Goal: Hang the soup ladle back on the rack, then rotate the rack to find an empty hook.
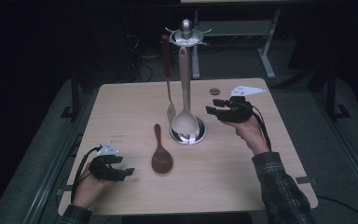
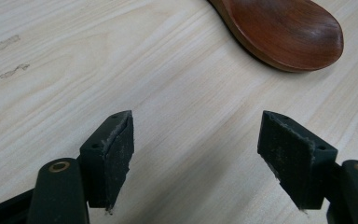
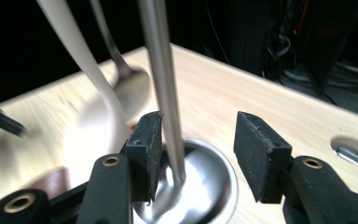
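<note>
The cream ladle point(image 1: 185, 122) hung from the top ring of the utensil stand point(image 1: 186, 35), its bowl low over the round steel base point(image 1: 200, 135) near the middle of the table point(image 1: 121, 100). It looked like a light plastic piece, stiff but free to swing on its hook, and the smooth surface was probably slippery, so I judged the flat handle, a little above the bowl, as the best place to take it, not the rounded bowl. A thinner metal spoon with a dark handle point(image 1: 168, 74) hung just left of it, near enough to be knocked. The right gripper point(image 1: 214, 106) stood close to the right of the stand, its jaws apart and gripping nothing; in the right gripper view the steel pole point(image 3: 161, 74) rose between them, near the left pad but, as far as I could tell, not pressed. Nearer and to the left, a dark wooden spoon point(image 1: 161, 156) lay flat on the table; it seemed solid and easy to pinch at its narrow handle. The left gripper point(image 1: 128, 172) rested at the near left corner, wide open and empty, pointing at this spoon.
</note>
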`<action>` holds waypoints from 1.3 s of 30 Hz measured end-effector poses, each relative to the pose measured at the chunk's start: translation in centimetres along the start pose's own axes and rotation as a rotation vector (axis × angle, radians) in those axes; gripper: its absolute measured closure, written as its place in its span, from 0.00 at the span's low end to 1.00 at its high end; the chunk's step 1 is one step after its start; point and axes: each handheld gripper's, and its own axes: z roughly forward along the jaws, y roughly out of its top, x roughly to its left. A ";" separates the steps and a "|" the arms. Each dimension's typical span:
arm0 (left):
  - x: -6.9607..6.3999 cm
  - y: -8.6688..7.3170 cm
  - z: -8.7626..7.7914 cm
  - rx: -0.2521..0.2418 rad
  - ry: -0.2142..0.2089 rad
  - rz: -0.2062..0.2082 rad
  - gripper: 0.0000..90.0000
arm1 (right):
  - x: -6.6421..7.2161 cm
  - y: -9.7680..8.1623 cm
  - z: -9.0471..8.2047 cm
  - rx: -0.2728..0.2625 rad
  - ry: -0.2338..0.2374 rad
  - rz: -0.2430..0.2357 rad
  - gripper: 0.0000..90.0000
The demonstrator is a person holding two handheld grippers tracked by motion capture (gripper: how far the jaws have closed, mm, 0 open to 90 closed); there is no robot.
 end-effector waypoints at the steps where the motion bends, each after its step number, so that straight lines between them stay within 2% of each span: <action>1: 0.0 0.0 0.0 -0.003 0.000 -0.003 0.30 | -0.2 -0.4 0.4 0.013 -0.009 0.002 0.58; 4: -0.1 0.1 -0.1 -0.005 -0.001 -0.002 0.30 | -0.7 -1.3 1.7 0.048 -0.014 0.000 0.59; 6: -0.1 0.4 -0.3 -0.010 -0.007 0.006 0.30 | -0.7 -1.6 2.5 0.066 0.001 0.003 0.59; 8: -0.2 0.9 -0.7 -0.027 -0.019 -0.006 0.30 | -0.6 -2.1 3.5 0.092 0.003 -0.005 0.59; 16: -0.6 4.6 -2.9 -0.085 -0.090 -0.003 0.34 | -0.2 -3.5 7.1 0.122 0.057 -0.007 0.58; 19: -0.5 6.6 -3.9 -0.095 -0.086 0.022 0.38 | 0.1 -4.1 8.4 0.142 0.070 -0.024 0.57; 22: -0.4 8.5 -4.7 -0.106 -0.087 0.039 0.44 | 0.2 -4.6 9.4 0.141 0.070 -0.029 0.56; 27: -0.3 11.9 -5.8 -0.128 -0.126 0.062 0.57 | 0.4 -5.7 10.8 0.152 0.048 -0.035 0.56; 32: -0.3 15.1 -6.8 -0.162 -0.146 0.081 0.73 | 0.6 -6.3 11.7 0.144 0.064 -0.030 0.61; 35: -0.7 17.1 -7.5 -0.165 -0.156 0.105 0.83 | 0.9 -6.5 12.1 0.133 0.068 -0.030 0.66; 37: -1.1 18.5 -8.0 -0.163 -0.155 0.139 0.89 | 1.0 -6.5 12.3 0.131 0.066 -0.041 0.70; 39: -1.7 19.9 -8.5 -0.173 -0.159 0.157 0.93 | 1.1 -6.7 12.6 0.125 0.072 -0.041 0.72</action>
